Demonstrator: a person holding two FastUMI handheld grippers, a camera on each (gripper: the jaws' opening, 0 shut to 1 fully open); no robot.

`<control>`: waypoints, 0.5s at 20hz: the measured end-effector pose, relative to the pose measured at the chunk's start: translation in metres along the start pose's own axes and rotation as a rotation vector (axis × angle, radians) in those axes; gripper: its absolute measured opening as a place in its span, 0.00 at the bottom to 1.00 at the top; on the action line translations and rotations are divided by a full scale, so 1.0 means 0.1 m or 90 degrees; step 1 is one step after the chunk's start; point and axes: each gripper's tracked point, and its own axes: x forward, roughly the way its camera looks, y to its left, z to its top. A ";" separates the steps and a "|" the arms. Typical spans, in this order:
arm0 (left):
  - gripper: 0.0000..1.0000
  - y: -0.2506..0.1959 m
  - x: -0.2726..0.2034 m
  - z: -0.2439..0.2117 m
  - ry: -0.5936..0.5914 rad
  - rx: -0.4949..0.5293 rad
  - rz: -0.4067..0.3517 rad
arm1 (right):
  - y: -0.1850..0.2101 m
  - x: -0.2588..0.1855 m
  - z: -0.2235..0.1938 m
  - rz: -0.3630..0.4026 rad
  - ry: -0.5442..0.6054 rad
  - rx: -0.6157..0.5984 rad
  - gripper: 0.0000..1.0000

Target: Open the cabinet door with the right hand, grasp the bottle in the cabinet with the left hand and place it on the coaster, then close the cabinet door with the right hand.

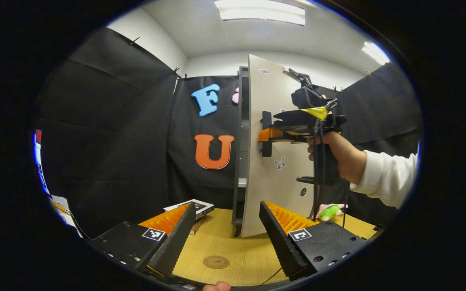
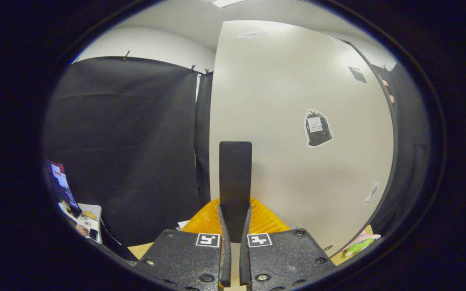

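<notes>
The tall cabinet (image 1: 242, 141) stands on the wooden table (image 1: 233, 246), its white door (image 1: 275, 182) swung partly open toward me. My right gripper (image 1: 266, 135), held by a hand in a white sleeve, is shut on the door's black vertical handle (image 1: 266, 121). In the right gripper view the handle (image 2: 235, 178) rises from between the closed fingers of the right gripper (image 2: 235, 210), in front of the door (image 2: 297, 121). My left gripper (image 1: 227, 206) hangs open and holds nothing, low over the table. A round brown coaster (image 1: 216, 262) lies just below it. The cabinet's inside is hidden by the door.
A flat box (image 1: 195, 207) lies on the table left of the cabinet. A green and pink plush toy (image 1: 330, 211) (image 2: 358, 244) sits to the right, behind the door. A lit screen (image 1: 38, 161) stands beyond the table's left side.
</notes>
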 end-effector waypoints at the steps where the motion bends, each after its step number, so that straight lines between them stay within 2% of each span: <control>1: 0.95 -0.03 0.00 -0.01 0.000 0.000 -0.005 | -0.01 -0.05 0.00 0.004 -0.001 -0.003 0.12; 4: 0.95 -0.12 0.00 -0.03 0.003 -0.002 -0.020 | -0.05 -0.18 -0.02 0.013 0.004 -0.003 0.11; 10: 0.95 -0.39 -0.02 -0.08 0.013 -0.004 -0.061 | -0.16 -0.51 -0.01 -0.001 0.008 -0.002 0.11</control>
